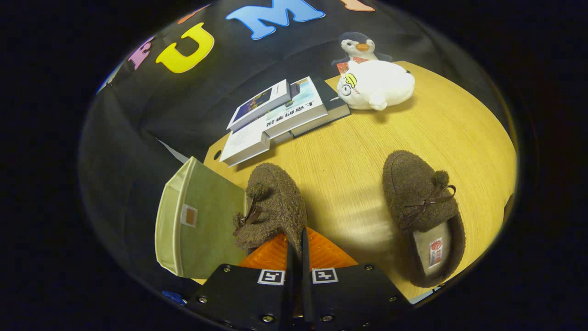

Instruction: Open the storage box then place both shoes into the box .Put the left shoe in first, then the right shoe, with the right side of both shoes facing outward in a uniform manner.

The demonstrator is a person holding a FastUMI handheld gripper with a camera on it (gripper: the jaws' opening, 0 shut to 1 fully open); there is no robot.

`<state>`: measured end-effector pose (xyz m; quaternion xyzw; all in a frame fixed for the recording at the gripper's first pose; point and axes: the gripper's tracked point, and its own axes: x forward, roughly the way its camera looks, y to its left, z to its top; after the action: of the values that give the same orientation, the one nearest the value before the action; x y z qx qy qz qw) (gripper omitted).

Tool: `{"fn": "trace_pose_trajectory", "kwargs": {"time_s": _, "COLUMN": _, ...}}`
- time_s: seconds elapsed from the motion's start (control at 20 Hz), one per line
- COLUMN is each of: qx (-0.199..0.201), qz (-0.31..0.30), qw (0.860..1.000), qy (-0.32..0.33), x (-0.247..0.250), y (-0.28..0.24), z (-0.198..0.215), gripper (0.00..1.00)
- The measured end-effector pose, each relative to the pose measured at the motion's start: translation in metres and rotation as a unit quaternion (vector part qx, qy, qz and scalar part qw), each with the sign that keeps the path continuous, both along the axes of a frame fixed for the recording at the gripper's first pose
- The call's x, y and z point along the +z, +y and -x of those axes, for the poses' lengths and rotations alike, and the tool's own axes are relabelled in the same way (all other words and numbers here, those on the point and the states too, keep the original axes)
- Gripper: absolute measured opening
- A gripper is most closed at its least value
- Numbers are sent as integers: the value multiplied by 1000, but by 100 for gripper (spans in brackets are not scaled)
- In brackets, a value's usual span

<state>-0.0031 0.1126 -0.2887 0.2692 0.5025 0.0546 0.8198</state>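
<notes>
My gripper (296, 241) is shut on the heel rim of a brown fuzzy slipper (273, 204), both fingers pinching the thin edge. This slipper points away from me, and its toe and bow overlap the right side of the green fabric storage box (202, 225). The box sits at the table's left edge and shows cream lining along its left rim. A second, matching slipper (422, 216) lies on the wooden table (349, 165) to the right of the fingers, sole down, with its opening toward me.
A stack of books (280, 117) lies beyond the slippers near the table's far left edge. A white plush toy (376, 85) and a penguin plush (360, 48) sit at the far side. Bare wood lies between the slippers.
</notes>
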Motion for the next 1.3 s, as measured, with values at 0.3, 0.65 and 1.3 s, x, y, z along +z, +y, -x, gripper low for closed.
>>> {"fn": "trace_pose_trajectory", "kwargs": {"time_s": 0.3, "qx": -3, "qz": -37, "qw": 999, "qy": -29, "x": 59, "y": 33, "z": -22, "gripper": 7}}
{"fn": "trace_pose_trajectory", "kwargs": {"time_s": 0.65, "qx": 7, "qz": -69, "qw": 996, "qy": -60, "x": 108, "y": 98, "z": -44, "gripper": 8}}
{"fn": "trace_pose_trajectory", "kwargs": {"time_s": 1.3, "qx": 23, "qz": -94, "qw": 995, "qy": -24, "x": 77, "y": 220, "z": -56, "gripper": 7}}
